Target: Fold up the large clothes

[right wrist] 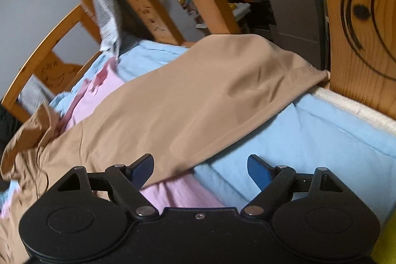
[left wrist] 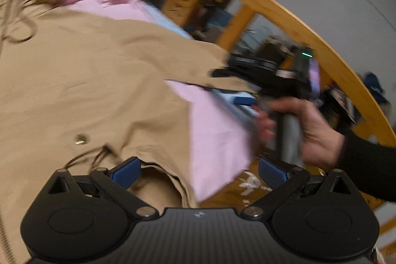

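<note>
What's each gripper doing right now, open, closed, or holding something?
Left gripper: open, holding nothing, above the tan coat.
Right gripper: open, holding nothing, at the coat's edge.

Both wrist views look steeply down, close over the tan coat [left wrist: 99,71] [right wrist: 188,100] on the bed [right wrist: 321,140].

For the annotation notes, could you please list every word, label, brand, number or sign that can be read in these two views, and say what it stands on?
Readable text: none.
Small pale mark on the left gripper body: too blurred to read.
Burnt-in crescent drawing on the wooden bed frame: a picture, not letters.
Grey-white patterned cloth over the rail: any print is too blurred to read.
Tan coat: no label shows.
</note>
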The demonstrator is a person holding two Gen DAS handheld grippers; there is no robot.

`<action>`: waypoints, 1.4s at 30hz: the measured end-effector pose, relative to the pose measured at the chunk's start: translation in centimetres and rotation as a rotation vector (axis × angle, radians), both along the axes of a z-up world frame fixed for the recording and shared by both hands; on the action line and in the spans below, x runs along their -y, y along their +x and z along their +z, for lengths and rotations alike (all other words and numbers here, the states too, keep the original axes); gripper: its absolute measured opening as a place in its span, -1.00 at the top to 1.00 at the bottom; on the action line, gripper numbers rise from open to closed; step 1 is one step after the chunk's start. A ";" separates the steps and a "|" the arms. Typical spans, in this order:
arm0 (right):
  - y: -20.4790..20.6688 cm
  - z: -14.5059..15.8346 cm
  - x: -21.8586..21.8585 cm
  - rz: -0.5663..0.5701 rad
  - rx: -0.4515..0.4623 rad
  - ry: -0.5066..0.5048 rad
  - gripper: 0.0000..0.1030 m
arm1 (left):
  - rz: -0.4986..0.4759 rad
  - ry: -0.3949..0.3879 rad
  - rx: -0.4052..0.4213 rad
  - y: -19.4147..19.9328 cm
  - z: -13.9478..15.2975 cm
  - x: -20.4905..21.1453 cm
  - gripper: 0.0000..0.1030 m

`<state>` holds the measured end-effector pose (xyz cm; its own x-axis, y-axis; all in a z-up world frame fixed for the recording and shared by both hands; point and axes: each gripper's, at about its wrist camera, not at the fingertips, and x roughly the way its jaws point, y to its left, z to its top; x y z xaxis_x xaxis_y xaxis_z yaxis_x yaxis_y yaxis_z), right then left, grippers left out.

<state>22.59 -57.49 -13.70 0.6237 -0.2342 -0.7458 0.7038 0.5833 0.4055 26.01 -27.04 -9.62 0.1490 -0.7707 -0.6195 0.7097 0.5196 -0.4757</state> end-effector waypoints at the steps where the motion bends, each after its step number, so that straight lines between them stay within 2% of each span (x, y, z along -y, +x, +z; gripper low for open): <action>1: 0.2 -0.2 0.3 -0.009 0.001 0.005 -0.63 | -0.030 -0.004 0.005 -0.4 0.1 0.3 -0.99; 3: 0.4 -0.4 0.7 -0.020 0.008 0.004 -0.61 | -0.052 -0.003 -0.008 -0.8 0.2 0.5 -0.99; 6: 1.0 -0.6 1.1 -0.045 0.015 0.000 -0.42 | -0.047 -0.002 -0.040 -0.7 0.2 -0.4 -0.99; 8: 1.0 -0.6 1.3 -0.083 0.029 0.007 -0.18 | -0.037 0.015 -0.052 -0.7 0.4 -1.4 -0.99; 10: 1.0 -0.5 1.5 -0.150 0.028 0.005 0.25 | -0.037 0.036 -0.058 -0.8 0.8 -2.8 -0.99; 11: 0.9 -0.6 1.5 -0.183 0.029 0.008 0.36 | -0.034 0.044 -0.061 -0.5 0.9 -3.3 -0.99; 13: 0.7 -0.7 1.7 -0.255 0.038 0.019 0.79 | -0.012 0.068 -0.064 -0.3 1.6 -5.0 -0.99; 15: 0.5 -0.4 1.4 -0.290 0.049 -0.003 0.84 | 0.032 0.096 -0.056 0.0 2.5 -6.7 -0.99; 18: 1.3 1.2 0.0 -0.258 0.052 -0.137 0.88 | 0.117 0.133 -0.042 0.7 3.7 -9.2 -0.99; 22: 3.5 4.6 -4.1 -0.136 0.049 -0.431 0.98 | 0.228 0.173 -0.006 1.9 5.8 -12.7 -0.99; 25: 6.5 6.9 -8.2 0.034 0.069 -0.637 0.99 | 0.298 0.171 0.024 2.2 7.1 -15.6 -0.99; 29: 11.0 9.4 -16.3 0.392 0.127 -0.968 0.99 | 0.397 0.156 0.054 2.0 8.3 -19.0 -0.99; 32: 12.7 8.8 -24.1 0.766 0.140 -1.218 0.99 | 0.453 0.138 0.057 1.6 8.5 -21.1 -0.99; 34: 12.6 6.6 -29.2 1.071 0.083 -1.343 0.99 | 0.492 0.125 0.052 1.5 8.5 -22.5 -0.99; 35: 12.2 5.0 -31.4 1.229 0.025 -1.385 0.98 | 0.507 0.119 0.046 1.8 8.4 -23.1 -0.99; 36: 12.0 3.7 -33.1 1.346 -0.038 -1.405 0.96 | 0.525 0.115 0.039 1.8 8.2 -23.7 -0.99; 38: 11.2 1.5 -35.1 1.510 -0.153 -1.340 0.80 | 0.555 0.113 0.024 2.2 7.3 -24.7 -0.99; 39: 11.0 1.3 -35.4 1.537 -0.169 -1.290 0.53 | 0.570 0.112 0.013 2.3 6.9 -25.1 -0.99; 40: 10.7 1.3 -35.3 1.540 -0.156 -1.236 0.10 | 0.582 0.113 0.003 2.5 6.6 -25.4 -0.99; 42: 10.2 2.1 -34.2 1.498 -0.112 -1.144 -0.12 | 0.593 0.124 -0.006 3.1 5.8 -25.7 -0.99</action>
<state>32.81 -23.30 -11.62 0.7212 0.0376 -0.6917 -0.5811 0.5764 -0.5746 29.11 -1.33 -3.81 0.5274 -0.4788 -0.7019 0.2792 0.8779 -0.3890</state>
